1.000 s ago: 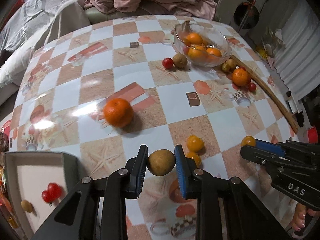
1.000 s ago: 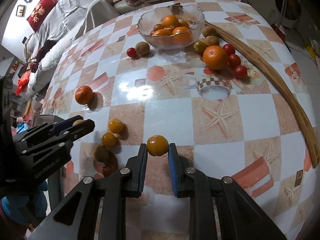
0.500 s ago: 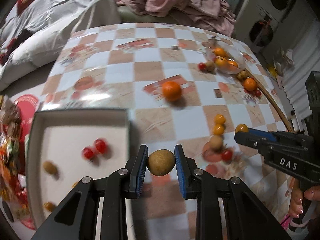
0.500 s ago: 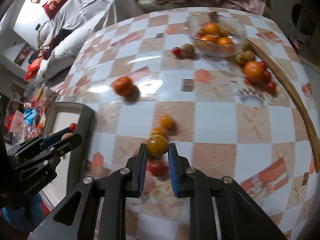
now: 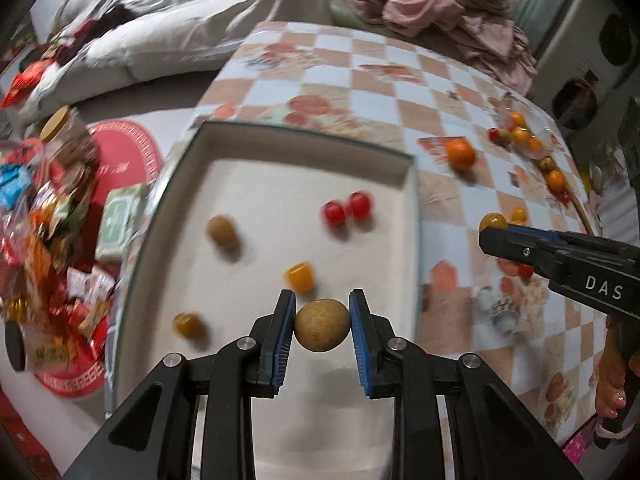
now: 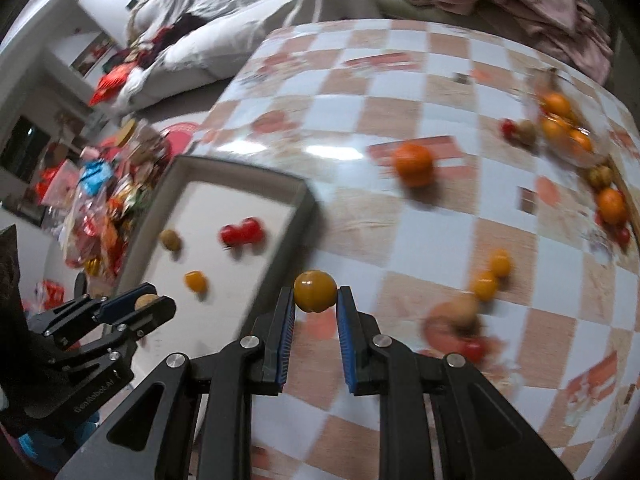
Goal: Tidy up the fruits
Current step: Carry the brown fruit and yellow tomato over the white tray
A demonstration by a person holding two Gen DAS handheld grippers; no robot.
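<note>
My left gripper (image 5: 322, 312) is shut on a tan round fruit (image 5: 322, 330) and holds it above the white tray (image 5: 304, 142). The tray holds two red tomatoes (image 5: 346, 209), a brown fruit (image 5: 221, 232) and two small yellow fruits (image 5: 300, 277). My right gripper (image 6: 316, 300) is shut on a yellow-orange fruit (image 6: 315, 290) over the checkered table, just right of the tray's edge (image 6: 296, 216). It shows in the left wrist view (image 5: 496, 232) too. A loose orange (image 6: 413, 163) lies on the table.
A glass bowl of oranges (image 6: 564, 128) stands at the far right with small fruits around it. More small fruits (image 6: 486, 284) lie mid-table. Snack packets and a jar (image 5: 64, 152) sit left of the tray. A sofa with clothes (image 5: 432, 4) is behind.
Both grippers have swung left with their fruits. The left gripper has moved from the table to above the tray. The right gripper now reaches the tray's right edge.
</note>
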